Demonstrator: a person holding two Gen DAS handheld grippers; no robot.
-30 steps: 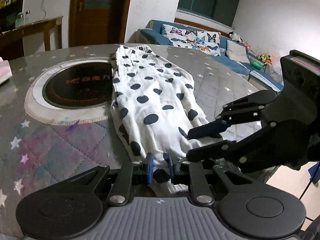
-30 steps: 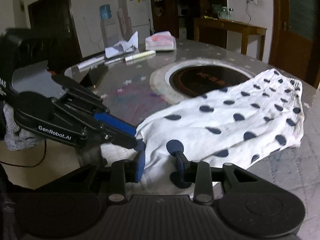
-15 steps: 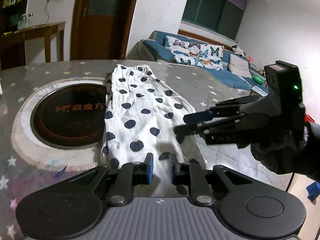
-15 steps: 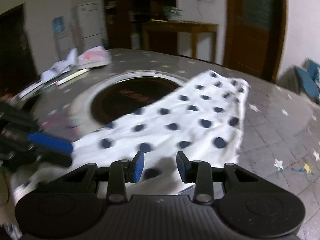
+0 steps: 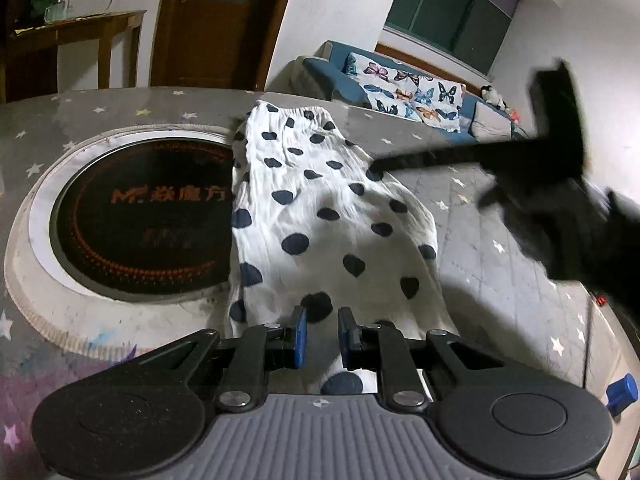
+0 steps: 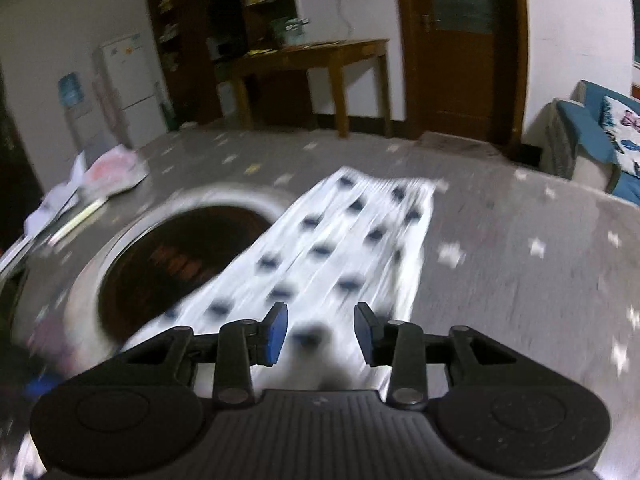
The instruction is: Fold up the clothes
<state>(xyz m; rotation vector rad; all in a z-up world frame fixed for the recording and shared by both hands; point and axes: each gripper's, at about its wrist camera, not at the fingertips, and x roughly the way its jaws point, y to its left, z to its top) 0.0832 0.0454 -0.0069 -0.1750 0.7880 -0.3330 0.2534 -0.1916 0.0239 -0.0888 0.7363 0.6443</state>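
A white garment with dark blue dots (image 5: 320, 216) lies lengthwise on the grey star-patterned table (image 5: 500, 240), its left edge over a round black inset. My left gripper (image 5: 319, 336) holds the garment's near end between its blue pads, with cloth in the narrow gap. My right gripper shows blurred in the left wrist view (image 5: 376, 166), its tips above the garment's far right edge. In the right wrist view the garment (image 6: 340, 248) is blurred, and my right gripper (image 6: 321, 332) is open above it.
A round black hotplate inset with a pale ring (image 5: 136, 216) sits left of the garment. Papers and a pink packet (image 6: 112, 168) lie at the table's far left. A blue sofa (image 5: 400, 84) and a wooden side table (image 6: 312, 68) stand beyond.
Both grippers moved forward along the garment, carrying its near end. The right gripper swung fast toward the far waistband end and opened wider; its view is now blurred.
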